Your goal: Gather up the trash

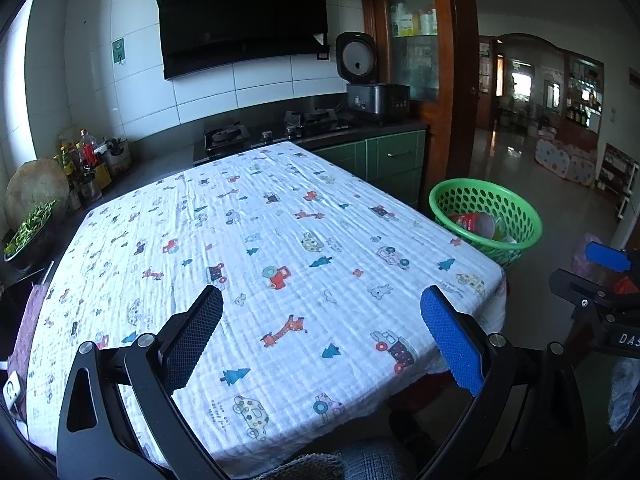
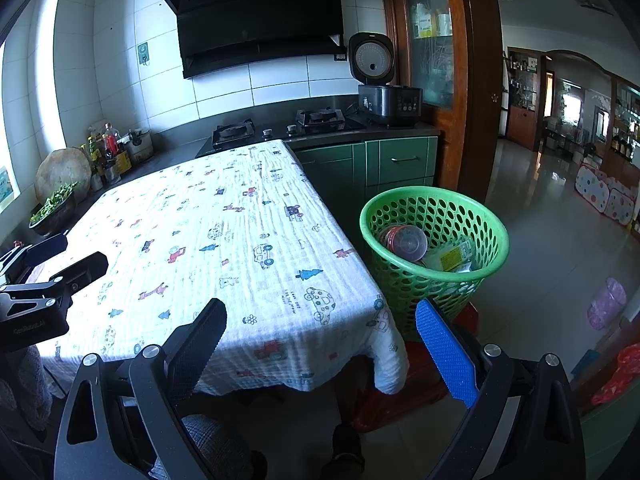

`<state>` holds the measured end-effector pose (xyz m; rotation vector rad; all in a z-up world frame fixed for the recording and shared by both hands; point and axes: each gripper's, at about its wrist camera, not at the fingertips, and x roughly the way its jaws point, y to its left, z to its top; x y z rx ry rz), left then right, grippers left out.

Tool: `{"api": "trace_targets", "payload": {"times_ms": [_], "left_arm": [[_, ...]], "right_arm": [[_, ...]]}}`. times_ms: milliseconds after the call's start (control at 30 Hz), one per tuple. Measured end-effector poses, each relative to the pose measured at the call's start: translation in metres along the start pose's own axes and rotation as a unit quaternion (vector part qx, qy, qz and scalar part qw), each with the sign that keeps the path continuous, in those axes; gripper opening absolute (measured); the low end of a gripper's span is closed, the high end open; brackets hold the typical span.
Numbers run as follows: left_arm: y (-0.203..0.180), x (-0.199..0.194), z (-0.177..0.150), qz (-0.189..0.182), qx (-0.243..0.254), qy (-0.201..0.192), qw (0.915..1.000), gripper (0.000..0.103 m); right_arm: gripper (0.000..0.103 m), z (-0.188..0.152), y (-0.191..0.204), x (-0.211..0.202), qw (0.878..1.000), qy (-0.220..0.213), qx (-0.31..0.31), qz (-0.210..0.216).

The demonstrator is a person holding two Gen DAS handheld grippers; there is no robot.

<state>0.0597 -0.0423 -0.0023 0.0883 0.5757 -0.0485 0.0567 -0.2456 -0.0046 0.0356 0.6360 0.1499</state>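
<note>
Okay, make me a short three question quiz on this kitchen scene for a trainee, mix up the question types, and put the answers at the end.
1. True or false: the left gripper holds a piece of trash.
2. Multiple choice: where does the round green perforated plastic basket stand? A) on the table; B) beside the table's right edge, lower than the tabletop; C) on the dark kitchen counter.
3. Fill in: the red-printed round container lies inside the ____.

Key
1. False: both the left gripper and the right gripper are open and empty above the white cartoon-printed tablecloth.
2. B.
3. Basket.
</note>
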Motion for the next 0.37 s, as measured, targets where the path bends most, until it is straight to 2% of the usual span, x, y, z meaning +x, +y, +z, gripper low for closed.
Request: {"api": "trace_targets", "payload": {"times_ms": [367], "left_arm": [[-0.0018,-0.0001,-0.0003,0.003,0.002,0.004,1.0000,0.098]], "right_arm": [[0.092,-0.0009,-0.0020,0.0011,1.000,0.001,0.002,0.003]]}}
